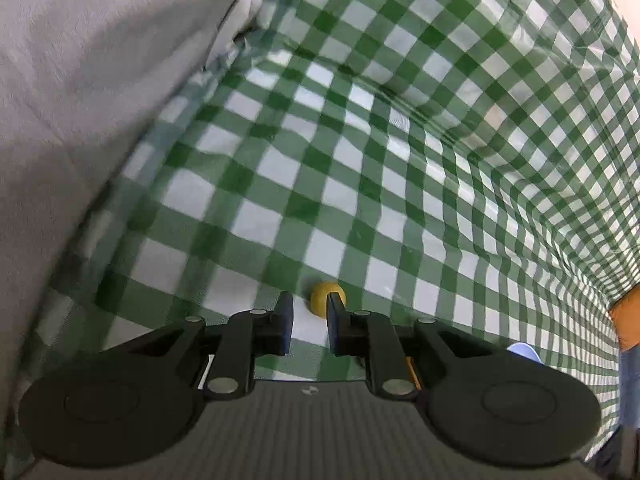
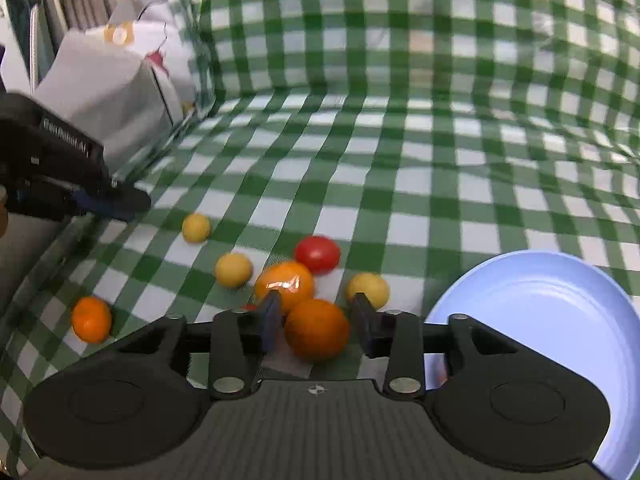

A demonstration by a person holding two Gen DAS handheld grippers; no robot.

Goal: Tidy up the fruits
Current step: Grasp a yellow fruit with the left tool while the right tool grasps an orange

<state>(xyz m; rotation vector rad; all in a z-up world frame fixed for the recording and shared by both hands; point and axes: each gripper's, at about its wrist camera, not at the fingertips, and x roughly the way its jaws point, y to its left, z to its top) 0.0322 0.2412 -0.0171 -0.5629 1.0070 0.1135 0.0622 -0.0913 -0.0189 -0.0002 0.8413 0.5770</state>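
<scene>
In the right wrist view my right gripper (image 2: 314, 314) is open, its fingers on either side of an orange (image 2: 317, 330) without touching it. Behind it lie a wrapped orange (image 2: 285, 285), a red tomato (image 2: 317, 254), yellow fruits (image 2: 367, 290) (image 2: 233, 269) (image 2: 196, 227) and a small orange (image 2: 91, 319). An empty light blue plate (image 2: 560, 320) lies at the right. My left gripper (image 2: 100, 200) shows at the far left of that view. In the left wrist view my left gripper (image 1: 309, 308) is open and empty, with a small yellow fruit (image 1: 325, 303) just beyond its right fingertip.
A green and white checked cloth (image 2: 400, 140) covers the table and rises up behind it. A grey cushion or box (image 1: 80, 100) stands at the left, also seen in the right wrist view (image 2: 108, 92). Printed fabric (image 2: 160, 40) lies behind it.
</scene>
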